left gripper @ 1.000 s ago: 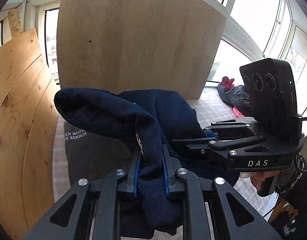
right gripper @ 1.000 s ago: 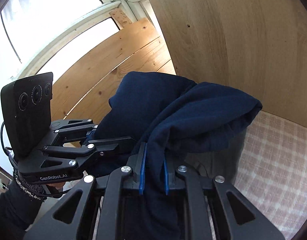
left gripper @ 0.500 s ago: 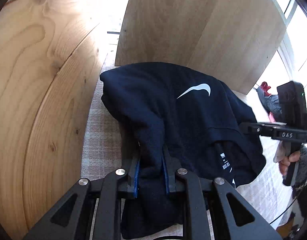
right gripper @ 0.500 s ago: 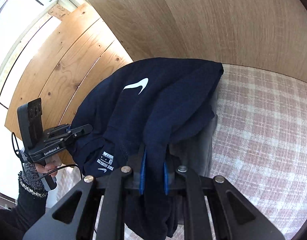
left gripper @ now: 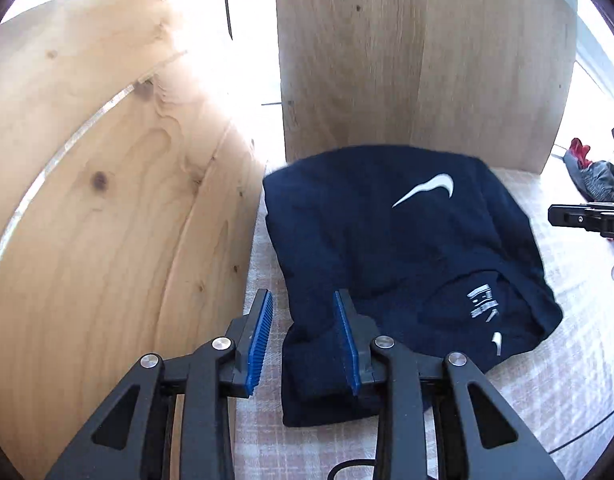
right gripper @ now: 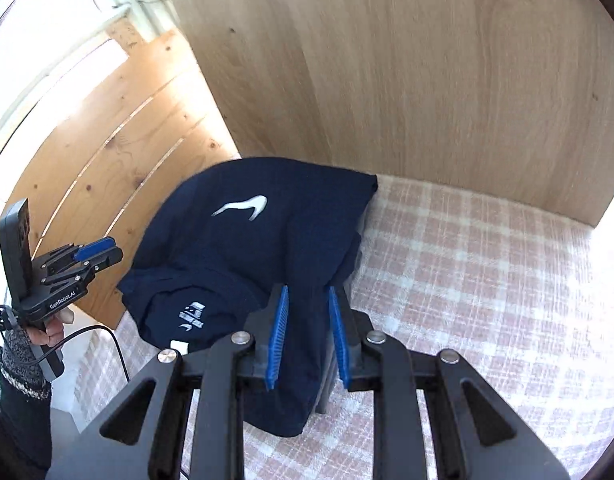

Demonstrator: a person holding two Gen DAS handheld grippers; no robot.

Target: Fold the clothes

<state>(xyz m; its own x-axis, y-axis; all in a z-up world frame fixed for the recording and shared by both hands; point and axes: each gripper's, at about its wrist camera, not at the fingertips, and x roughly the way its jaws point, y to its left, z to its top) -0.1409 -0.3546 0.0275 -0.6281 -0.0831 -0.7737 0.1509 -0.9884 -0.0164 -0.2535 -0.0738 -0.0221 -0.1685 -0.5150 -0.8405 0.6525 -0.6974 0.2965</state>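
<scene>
Navy sweatshirt (left gripper: pixel 407 248) lies folded in a compact stack on the checked cloth (right gripper: pixel 487 280), mid-frame in both views, pushed into the corner where the slatted pine panel (left gripper: pixel 107 200) meets the plywood board (left gripper: pixel 407 60). White swoosh faces up, neck label at lower right of the left-wrist view.

My left gripper (left gripper: pixel 305 344) is wide open, holds nothing; its rt pad sits at the stack's near flap, lt pad over bare cloth. Right gripper (right gripper: pixel 307 336) is parted too, jaws straddling a hanging fold of fabric w/o pinching it, as far as I can tell.

Handling, my guess: thick soft fleece, moderately heavy, floppy, not slippery, nothing fragile. It'll sag from any single grip, so I'd take it at 2 edges, pinching through all layers at the near hem corners.

Containers: none visible. A red/grey garment (left gripper: pixel 591 172) lies at the right edge of the left view.
</scene>
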